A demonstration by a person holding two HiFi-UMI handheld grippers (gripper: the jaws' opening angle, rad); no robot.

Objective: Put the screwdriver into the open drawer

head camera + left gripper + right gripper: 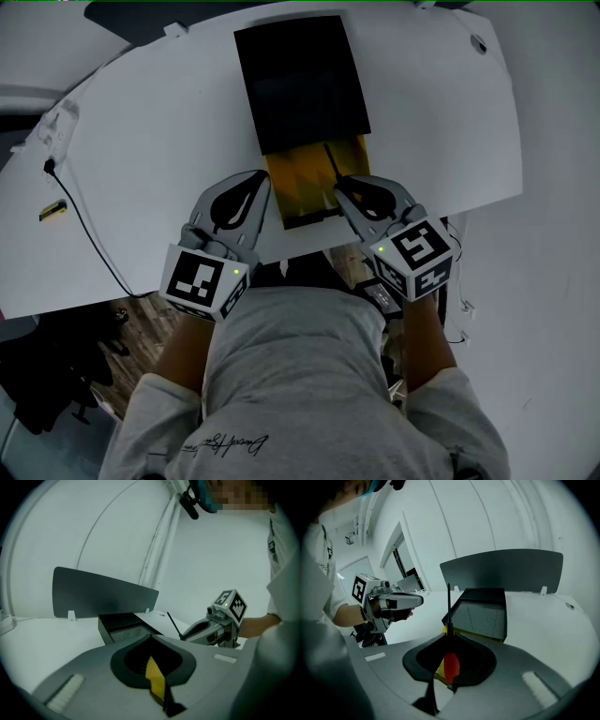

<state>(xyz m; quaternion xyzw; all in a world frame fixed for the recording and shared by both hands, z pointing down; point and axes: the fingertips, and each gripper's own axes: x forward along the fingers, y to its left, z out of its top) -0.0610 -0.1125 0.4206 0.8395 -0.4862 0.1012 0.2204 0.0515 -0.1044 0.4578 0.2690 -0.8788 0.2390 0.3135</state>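
Observation:
The black drawer unit (300, 80) sits on the white table (159, 141), with its yellow drawer (305, 183) pulled open toward me. My right gripper (340, 184) hovers at the drawer's right side, shut on the screwdriver. In the right gripper view its red handle (451, 666) sits between the jaws and its black shaft (448, 606) points up past the tips. The head view shows the shaft (330, 161) lying over the drawer. My left gripper (264, 178) is shut and holds nothing, at the drawer's left edge. From the left gripper view I see the right gripper (213, 627) and the shaft (174, 625).
A black cable (84, 211) runs across the table's left part, next to a small yellow-and-black item (53, 210). A grey upright panel (103, 595) stands behind the drawer unit. The table's near edge lies just under both grippers, with wooden floor (150, 314) below.

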